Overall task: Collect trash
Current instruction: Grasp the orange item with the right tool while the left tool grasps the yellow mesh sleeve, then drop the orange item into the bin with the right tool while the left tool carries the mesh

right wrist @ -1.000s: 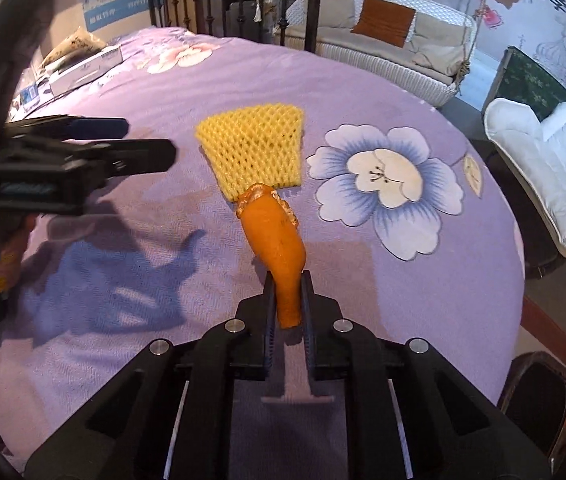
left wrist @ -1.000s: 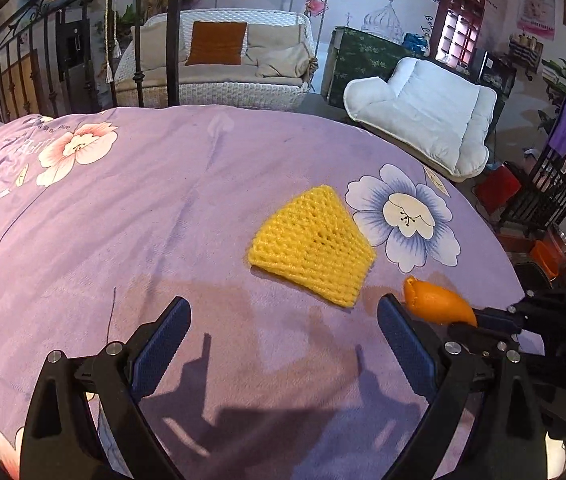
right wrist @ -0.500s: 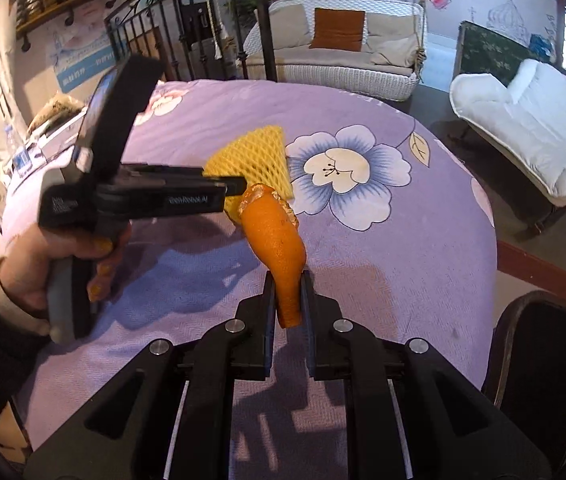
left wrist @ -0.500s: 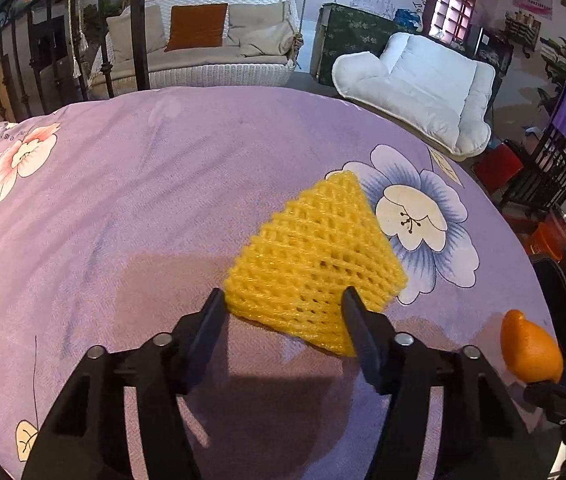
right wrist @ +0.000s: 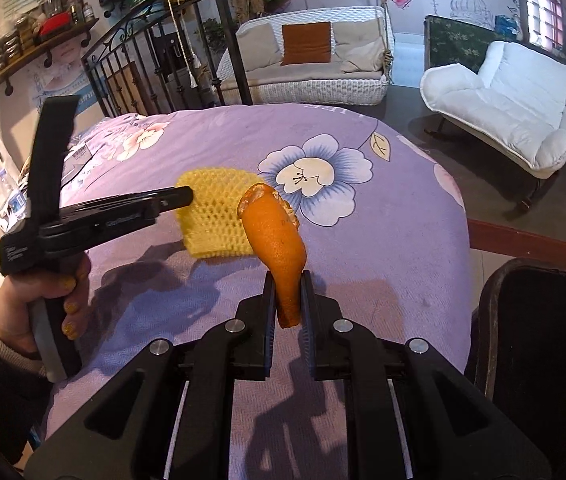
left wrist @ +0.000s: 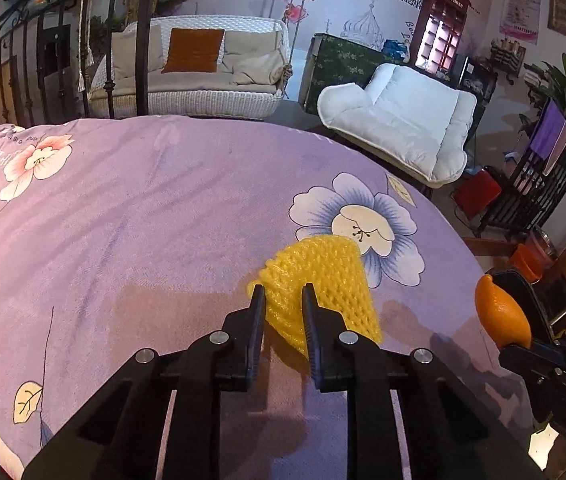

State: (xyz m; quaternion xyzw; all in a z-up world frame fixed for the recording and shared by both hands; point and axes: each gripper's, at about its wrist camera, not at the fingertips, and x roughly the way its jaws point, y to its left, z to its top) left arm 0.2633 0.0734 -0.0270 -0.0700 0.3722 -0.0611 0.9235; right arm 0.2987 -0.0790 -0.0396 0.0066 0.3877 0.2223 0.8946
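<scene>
The bed cover (left wrist: 131, 216) is purple, with a pattern of big flowers: one flower (left wrist: 357, 226) has blue-and-white petals, another flower (left wrist: 37, 166) is pink and cream. On it lies a bright yellow foam net (left wrist: 323, 280) with an open mesh pattern, and the peel (right wrist: 277, 240) is orange. Both grippers are black, the armchair (left wrist: 399, 124) is white, and the cushion (left wrist: 193, 50) is rust-orange.

Purple bedspread (left wrist: 143, 240) lies open left of the foam net (left wrist: 323, 280).
</scene>
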